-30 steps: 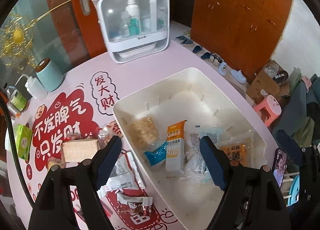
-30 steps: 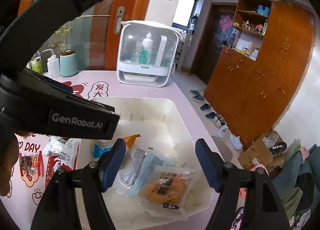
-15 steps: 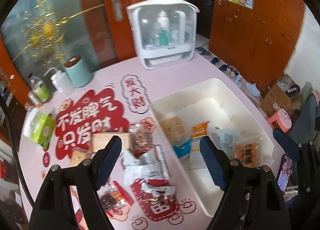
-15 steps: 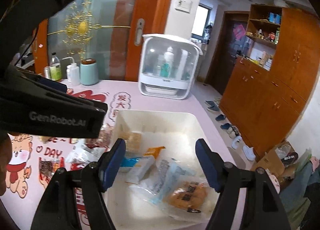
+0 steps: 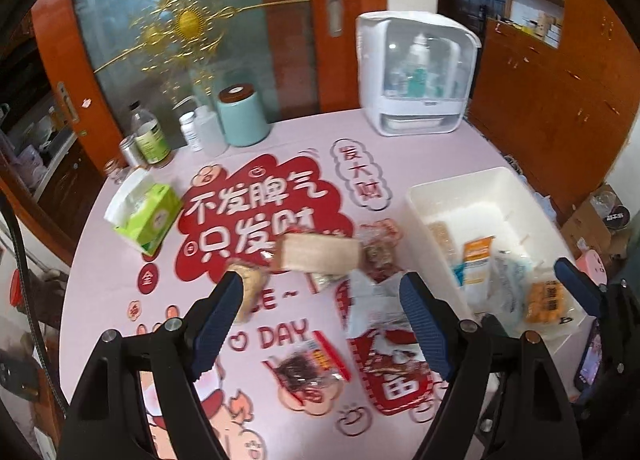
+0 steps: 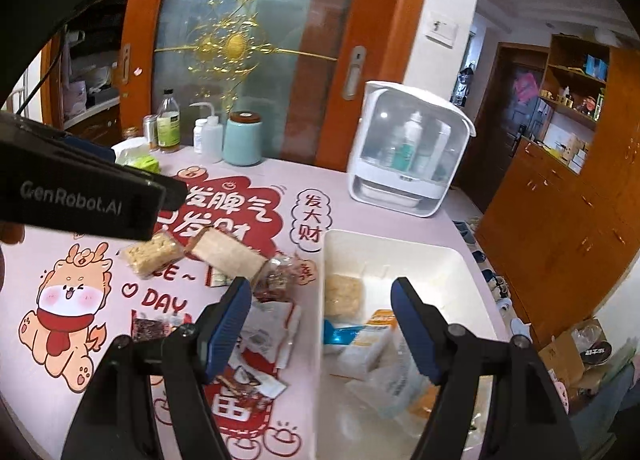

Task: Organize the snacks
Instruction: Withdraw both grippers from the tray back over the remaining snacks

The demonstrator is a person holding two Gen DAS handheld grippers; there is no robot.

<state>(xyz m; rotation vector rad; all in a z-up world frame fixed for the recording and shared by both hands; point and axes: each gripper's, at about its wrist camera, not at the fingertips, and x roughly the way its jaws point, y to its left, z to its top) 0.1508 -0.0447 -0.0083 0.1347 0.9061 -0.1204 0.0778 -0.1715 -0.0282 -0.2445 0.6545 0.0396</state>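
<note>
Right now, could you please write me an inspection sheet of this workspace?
Surface: pink table with red printed lettering.
Job's things: white bin holding several packets; loose snack packets on the table beside it.
Clutter: green tissue box, teal canister, bottles, white lidded organiser.
Grippers: left gripper and right gripper both open, nothing between the jaws.
Cables: black cable at the left edge.
Surroundings: wooden cabinets, shoes on the floor.

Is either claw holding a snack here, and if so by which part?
Nothing is held. The left claw and right claw both stand open and empty above the snacks.
</note>
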